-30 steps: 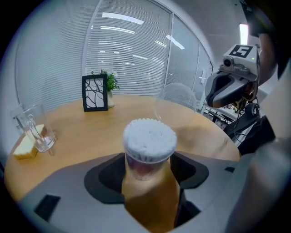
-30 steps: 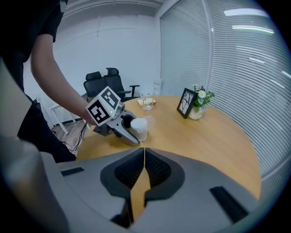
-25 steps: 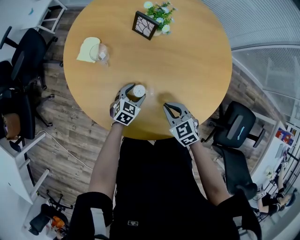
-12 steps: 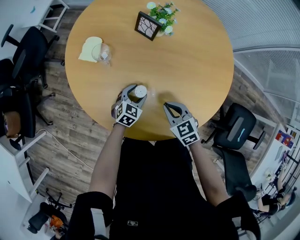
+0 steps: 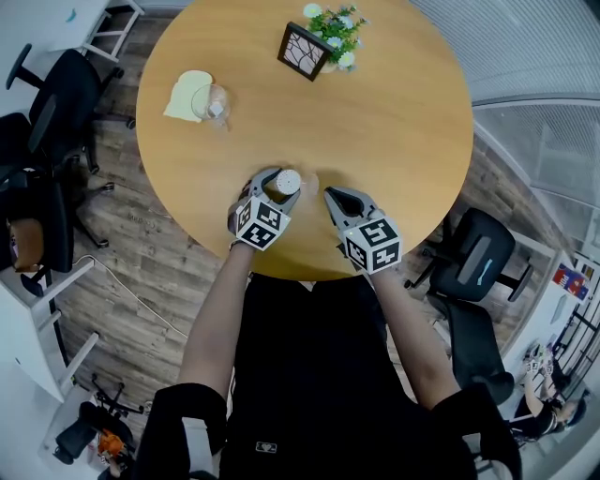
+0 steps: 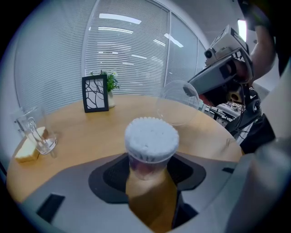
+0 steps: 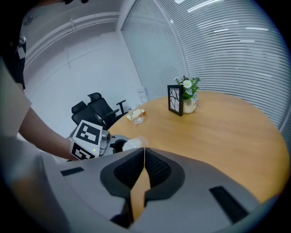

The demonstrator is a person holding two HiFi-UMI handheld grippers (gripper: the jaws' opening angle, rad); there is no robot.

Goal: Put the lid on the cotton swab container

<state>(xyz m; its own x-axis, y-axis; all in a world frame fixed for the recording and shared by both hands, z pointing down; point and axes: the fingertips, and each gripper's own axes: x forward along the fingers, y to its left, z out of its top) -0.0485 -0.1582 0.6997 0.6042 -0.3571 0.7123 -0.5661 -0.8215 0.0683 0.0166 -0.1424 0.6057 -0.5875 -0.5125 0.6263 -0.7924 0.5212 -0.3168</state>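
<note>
Though farther before, gripped lid (image 6: 178, 103) nearer container (image 5: 287, 180).

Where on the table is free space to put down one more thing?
The right side of the table, from the frame to the rim, is bare. So is the middle, between the glass and the container. It is crowded at the near edge, around the container and the lid.

A black picture frame (image 5: 303, 51) stands just beside a flower pot (image 5: 336, 22) at the surface's (image 5: 394, 122) far edge. Over to the left, a glass mug (image 5: 212, 101) sits against a yellow sponge (image 5: 184, 95). Black office chairs (image 5: 473, 258) stand around on the plank floor (image 5: 141, 244).
</note>
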